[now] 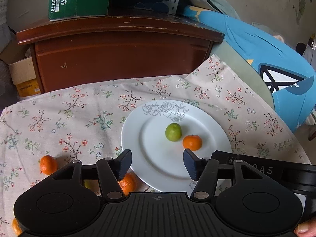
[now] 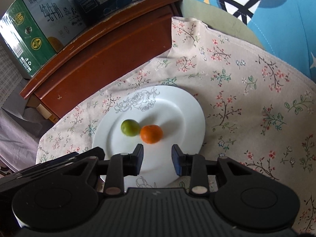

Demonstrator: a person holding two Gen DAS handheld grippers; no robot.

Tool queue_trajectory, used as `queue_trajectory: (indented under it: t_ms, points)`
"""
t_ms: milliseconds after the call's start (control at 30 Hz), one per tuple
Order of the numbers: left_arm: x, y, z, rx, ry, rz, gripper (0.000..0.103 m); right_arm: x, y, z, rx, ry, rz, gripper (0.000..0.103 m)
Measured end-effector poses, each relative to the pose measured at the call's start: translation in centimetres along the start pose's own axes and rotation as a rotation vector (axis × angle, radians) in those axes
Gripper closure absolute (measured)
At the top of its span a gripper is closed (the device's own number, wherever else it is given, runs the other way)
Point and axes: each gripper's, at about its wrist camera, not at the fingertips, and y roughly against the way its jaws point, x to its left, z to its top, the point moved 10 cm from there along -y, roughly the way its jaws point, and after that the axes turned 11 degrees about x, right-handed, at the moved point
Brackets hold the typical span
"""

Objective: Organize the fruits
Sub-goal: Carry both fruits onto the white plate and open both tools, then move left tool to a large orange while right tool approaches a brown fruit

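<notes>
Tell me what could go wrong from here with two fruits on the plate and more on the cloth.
1. The round green fruit and small orange mandarin sit loose on the smooth white plate; a nudge may roll them off.
2. An orange mandarin on the cloth lies under the open left tool, beside the rim, awkward to grip.

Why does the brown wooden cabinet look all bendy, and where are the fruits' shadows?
Left wrist view: the fisheye lens bows the brown wooden cabinet and darkens the corners. Right wrist view: the small green round fruit and the orange mandarin cast soft grey shadows across the white round plate; light is gentle, with no harsh glare.
</notes>
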Motion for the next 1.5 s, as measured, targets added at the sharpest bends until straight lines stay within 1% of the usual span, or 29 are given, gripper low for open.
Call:
queue_trajectory:
  t_ms: [33,67,200,333,467,667,967,1100,1267,1500]
  points:
    - [0.2,0.3,-0.1,0.000,0.001,0.006,0.039,0.1,0.0,-0.1,0.002,0.001,0.006,0.070]
    - [0.3,0.7,-0.1,-0.001,0.000,0.011,0.039,0.3,0.0,-0.2,0.007,0.002,0.015,0.070]
    - [1.4,1.9,-0.7,0.010,-0.011,0.034,0.038,1.1,0.0,-0.7,0.025,0.031,0.037,0.070]
    - [3.0,3.0,-1.5,0.021,0.008,0.047,0.038,2.3,0.0,-1.6,0.042,0.072,0.066,0.070]
    - [5.0,4.2,-2.2,0.031,0.024,0.082,0.038,3.7,0.1,-2.5,0.053,0.135,0.081,0.070]
    - [8.4,6.0,-3.7,0.037,0.081,0.116,0.036,5.3,0.1,-3.9,0.068,0.209,0.098,0.070]
    - [13.5,7.5,-5.1,0.025,0.169,0.178,0.036,7.0,-0.2,-6.0,0.106,0.277,0.138,0.070]
    - [15.0,7.4,-5.9,0.043,0.186,0.218,0.036,7.5,-0.5,-6.9,0.125,0.301,0.146,0.070]
    - [15.9,6.6,-7.3,0.080,0.180,0.245,0.036,8.0,-0.8,-7.8,0.143,0.335,0.161,0.070]
    - [16.4,5.5,-9.1,0.123,0.177,0.258,0.036,8.3,-1.5,-7.9,0.144,0.346,0.166,0.070]
